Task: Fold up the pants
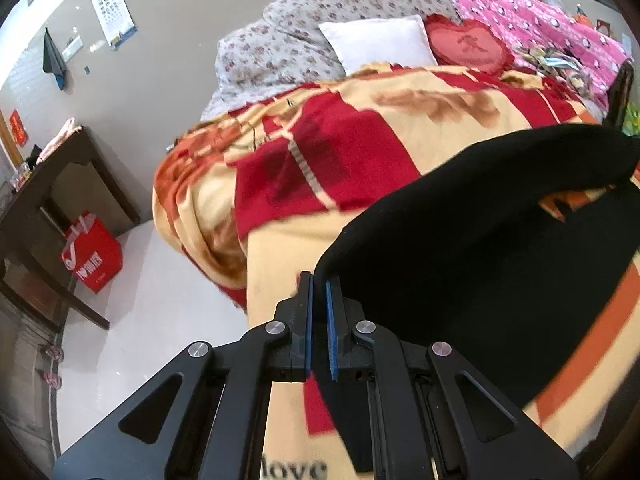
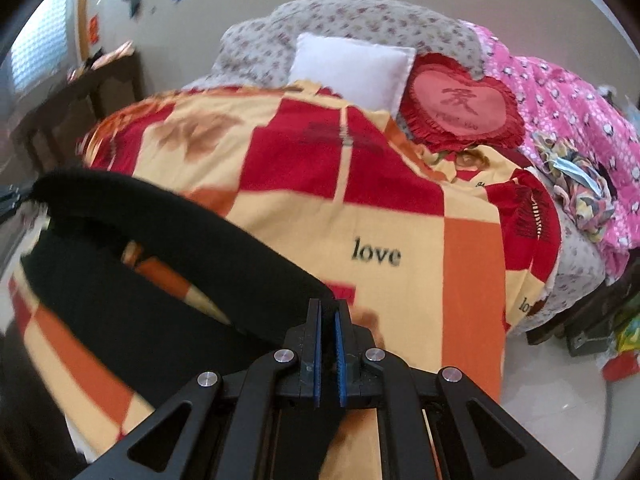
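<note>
Pants (image 1: 500, 240) hang as one black span between the two tools, lifted just above the near end of the bed. Nearest the left camera, the left gripper (image 1: 319, 284) has its blue pads pressed together on one end of the cloth; in the right view the right gripper (image 2: 328, 308) is likewise clamped on the other end. Between them the fabric arches and droops, with a gap where the bedding shows through, so no finished fold is visible yet. My judgement: this is an early carry, and the garment is yet to be laid flat, smoothed and doubled over.

Beneath lies the patchwork blanket (image 2: 400, 216), red, cream and orange, broad and mostly bare, a fair landing surface. Farther off sit a white pillow (image 2: 352, 68) and a heart cushion (image 2: 460, 100), well apart from the pants. A pink quilt (image 2: 560, 96) and crumpled cloth crowd the far right side. A dark table (image 1: 60, 184) and red bag (image 1: 94, 256) stand off the bed's left.
</note>
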`<state>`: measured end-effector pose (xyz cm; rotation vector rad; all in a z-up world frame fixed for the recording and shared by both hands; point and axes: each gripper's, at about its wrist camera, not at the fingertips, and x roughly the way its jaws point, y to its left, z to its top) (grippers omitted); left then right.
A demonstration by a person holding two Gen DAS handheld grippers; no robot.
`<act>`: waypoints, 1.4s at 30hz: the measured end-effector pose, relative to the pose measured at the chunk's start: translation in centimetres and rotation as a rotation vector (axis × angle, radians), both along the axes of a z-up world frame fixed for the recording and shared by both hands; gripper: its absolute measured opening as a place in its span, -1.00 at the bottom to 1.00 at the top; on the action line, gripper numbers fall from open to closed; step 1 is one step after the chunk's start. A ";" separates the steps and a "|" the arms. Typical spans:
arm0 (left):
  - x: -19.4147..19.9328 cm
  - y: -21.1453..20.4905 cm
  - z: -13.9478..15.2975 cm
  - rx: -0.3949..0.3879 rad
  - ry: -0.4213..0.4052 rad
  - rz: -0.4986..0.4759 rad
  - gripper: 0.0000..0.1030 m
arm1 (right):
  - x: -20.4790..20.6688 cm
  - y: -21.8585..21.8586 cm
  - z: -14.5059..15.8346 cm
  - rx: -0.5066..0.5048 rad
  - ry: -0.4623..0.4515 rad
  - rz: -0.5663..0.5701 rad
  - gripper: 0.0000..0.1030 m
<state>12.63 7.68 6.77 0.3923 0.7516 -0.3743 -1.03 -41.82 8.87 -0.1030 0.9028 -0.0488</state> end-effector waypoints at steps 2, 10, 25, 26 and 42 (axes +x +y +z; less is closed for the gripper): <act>-1.1 0.7 -0.7 -0.004 0.022 -0.001 -0.91 | -1.2 0.3 0.1 -0.007 0.005 0.011 -0.90; -5.8 2.8 -3.1 -0.059 0.071 0.010 -0.91 | -6.7 1.7 -1.4 -0.071 0.004 0.050 -0.90; -10.0 7.0 -3.5 -0.138 0.070 0.170 -0.83 | -10.0 1.1 -5.3 -0.169 0.064 -0.009 -0.90; -10.0 6.8 -2.9 -0.178 0.068 0.149 -0.83 | -10.3 0.4 -5.3 -0.175 0.071 -0.047 -0.90; -9.0 1.7 -6.4 -0.183 0.195 0.086 -0.82 | -11.0 -0.7 0.0 0.085 -0.074 -0.222 -0.83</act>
